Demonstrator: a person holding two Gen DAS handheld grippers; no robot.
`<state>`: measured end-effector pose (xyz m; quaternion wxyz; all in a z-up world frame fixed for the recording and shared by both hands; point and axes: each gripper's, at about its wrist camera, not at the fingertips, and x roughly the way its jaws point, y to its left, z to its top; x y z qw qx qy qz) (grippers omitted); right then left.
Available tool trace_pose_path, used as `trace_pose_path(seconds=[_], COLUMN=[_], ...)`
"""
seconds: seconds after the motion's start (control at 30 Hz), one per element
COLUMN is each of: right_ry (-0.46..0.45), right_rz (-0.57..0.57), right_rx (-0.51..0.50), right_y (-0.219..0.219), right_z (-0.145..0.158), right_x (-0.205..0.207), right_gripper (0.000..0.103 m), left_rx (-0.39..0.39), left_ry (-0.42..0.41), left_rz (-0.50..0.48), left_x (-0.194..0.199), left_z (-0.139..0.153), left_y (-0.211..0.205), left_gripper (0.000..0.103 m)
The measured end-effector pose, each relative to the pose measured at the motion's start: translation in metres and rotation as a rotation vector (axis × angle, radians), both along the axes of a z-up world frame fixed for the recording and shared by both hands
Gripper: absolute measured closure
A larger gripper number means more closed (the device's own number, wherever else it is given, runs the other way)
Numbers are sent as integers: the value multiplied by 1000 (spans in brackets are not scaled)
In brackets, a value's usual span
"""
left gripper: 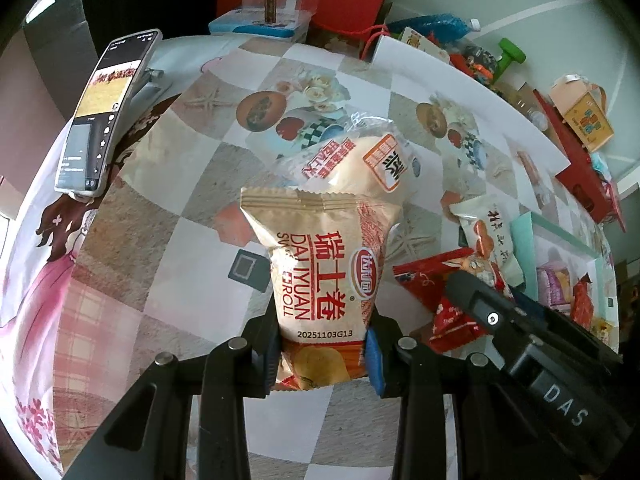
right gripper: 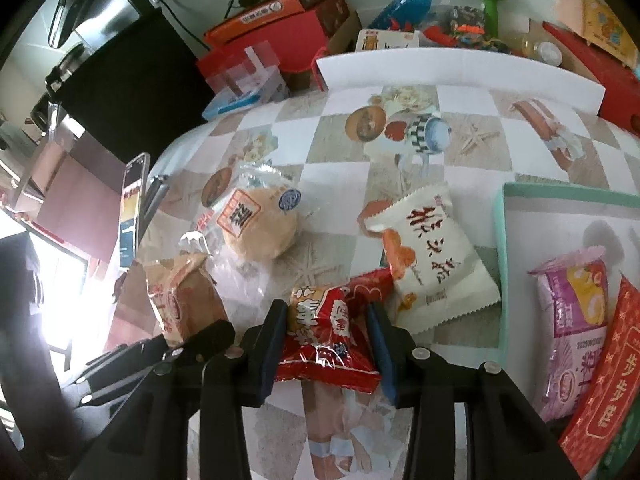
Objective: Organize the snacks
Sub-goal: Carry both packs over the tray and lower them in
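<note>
In the left wrist view my left gripper (left gripper: 323,350) is shut on the lower part of a beige Swiss roll packet (left gripper: 324,272), which stands upright between the blue pads. Behind it lies a round bun in a clear wrapper (left gripper: 360,164). In the right wrist view my right gripper (right gripper: 328,344) is shut on a red snack packet (right gripper: 332,332) lying on the tablecloth, with both pads pressing its sides. The beige packet (right gripper: 180,296) shows to its left. A white packet with red characters (right gripper: 432,268) lies just beyond it to the right.
A teal-rimmed tray (right gripper: 500,264) at the right holds a purple packet (right gripper: 572,320) and a red one (right gripper: 600,392). A phone on a stand (left gripper: 100,116) is at the table's left. Boxes, a blue bottle (right gripper: 400,4) and a white board (right gripper: 460,64) line the far edge.
</note>
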<state>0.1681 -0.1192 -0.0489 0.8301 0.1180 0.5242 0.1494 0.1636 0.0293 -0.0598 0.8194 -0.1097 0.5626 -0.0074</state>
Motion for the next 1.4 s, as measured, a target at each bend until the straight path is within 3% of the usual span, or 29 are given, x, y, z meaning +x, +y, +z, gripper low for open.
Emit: trace_pose_path(seconds=[0.3,0.6,1.1,1.4], right_ry=[61,35,-97,-149], right_rz=[-1,-21,-87,-167], right_rx=[17,22,22,17], right_y=[4,1,-30,-67], right_z=[-19,-18,28,53], right_x=[5,2,-34,-55], right_gripper=[50,54,54,54], left_rx=[26,21,24,38], left_ry=[19,14,-73,-152], left_rz=[18,2,-57,-151], left_x=[0,1,-8,-17], left_z=[-5,-5,24,50], left_y=[3,0,-16,-54], left_gripper=[67,67,67,67])
